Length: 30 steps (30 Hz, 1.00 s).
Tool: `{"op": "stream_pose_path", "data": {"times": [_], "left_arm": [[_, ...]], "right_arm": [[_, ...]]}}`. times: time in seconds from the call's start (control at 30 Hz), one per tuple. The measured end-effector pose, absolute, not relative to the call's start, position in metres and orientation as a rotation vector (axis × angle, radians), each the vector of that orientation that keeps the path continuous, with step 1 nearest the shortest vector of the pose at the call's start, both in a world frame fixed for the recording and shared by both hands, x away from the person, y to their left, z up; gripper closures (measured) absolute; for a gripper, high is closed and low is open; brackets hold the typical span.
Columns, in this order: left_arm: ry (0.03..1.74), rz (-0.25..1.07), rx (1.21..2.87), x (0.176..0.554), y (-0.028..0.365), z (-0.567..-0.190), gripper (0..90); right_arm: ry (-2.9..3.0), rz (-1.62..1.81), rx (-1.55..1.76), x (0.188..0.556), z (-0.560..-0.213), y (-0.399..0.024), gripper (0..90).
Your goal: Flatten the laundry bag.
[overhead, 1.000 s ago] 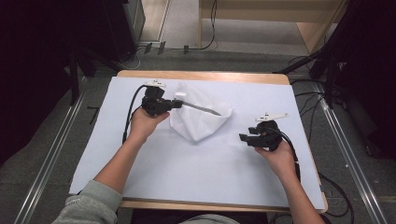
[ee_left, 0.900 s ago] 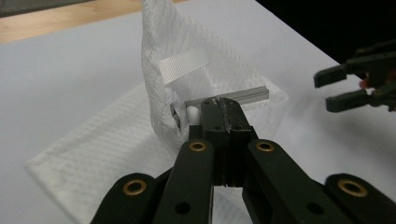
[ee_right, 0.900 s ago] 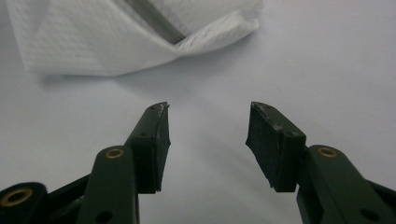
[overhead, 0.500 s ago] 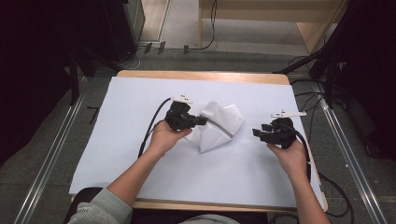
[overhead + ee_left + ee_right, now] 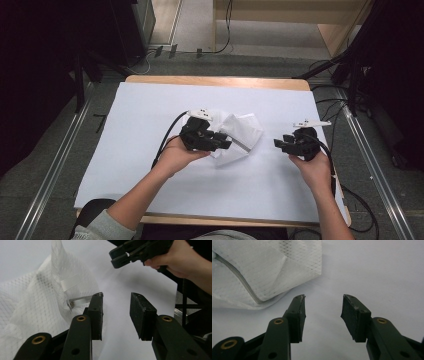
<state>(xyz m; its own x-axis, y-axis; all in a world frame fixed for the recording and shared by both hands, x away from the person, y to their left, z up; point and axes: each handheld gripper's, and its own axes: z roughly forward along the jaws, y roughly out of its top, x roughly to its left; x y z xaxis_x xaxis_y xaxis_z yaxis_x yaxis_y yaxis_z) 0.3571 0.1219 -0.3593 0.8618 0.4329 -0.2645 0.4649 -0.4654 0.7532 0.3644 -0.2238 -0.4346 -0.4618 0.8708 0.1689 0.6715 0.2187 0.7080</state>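
White mesh, folded over on itself in a loose heap, is the one piece of work on this table: a single laundry-style bag (image 5: 239, 136) with a zip running along one edge and a small white loop sewn to it. It lies a little right of the middle of the pale sheet (image 5: 125, 150) that covers the wooden table (image 5: 215, 81), touching the left gripper (image 5: 224, 142) and well apart from the right gripper (image 5: 278, 144).

Folding looks part done. One flap already lies across the bag's body and the corners are drawn in, but the heap is uneven and puffed, so at least one more fold and some flattening seem to remain.

Seen along its own jaws, the left gripper (image 5: 116, 315) has just been opening; its jaws stand about half apart with nothing between them, the mesh bunched just beside the left-hand pad (image 5: 96, 315). The right gripper (image 5: 323, 315) has been easing inward slightly, yet its jaws are wide apart over bare sheet, holding nothing, with the bag's corner just ahead and to one side.

Counted: one bag, one zip, one loop, two grippers, two hands, one sheet, one table. My reading is that a fresh grip comes next.
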Motion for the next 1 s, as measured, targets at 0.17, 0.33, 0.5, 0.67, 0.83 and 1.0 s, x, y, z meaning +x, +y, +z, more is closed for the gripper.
{"op": "stream_pose_path", "data": {"times": [0.17,0.33,0.5,0.67,0.83,1.0], "left_arm": [[0.695,0.004,2.123,0.362,0.143,-0.353,68.9],[0.793,0.006,2.117,0.384,0.164,-0.366,90.0],[0.918,-0.008,2.114,0.406,0.17,-0.393,90.0],[0.948,-0.061,2.102,0.418,0.155,-0.412,90.0],[0.89,-0.085,2.121,0.411,0.138,-0.414,90.0],[0.825,-0.113,2.12,0.4,0.123,-0.409,90.0]], "right_arm": [[2.229,1.082,1.461,0.363,-0.434,-0.225,58.1],[2.237,1.086,1.459,0.363,-0.435,-0.223,58.4],[2.25,1.082,1.453,0.364,-0.436,-0.221,58.4],[2.26,1.078,1.446,0.364,-0.437,-0.221,58.4],[2.25,1.081,1.451,0.363,-0.436,-0.223,58.4],[2.233,1.082,1.462,0.362,-0.436,-0.227,58.4]]}}
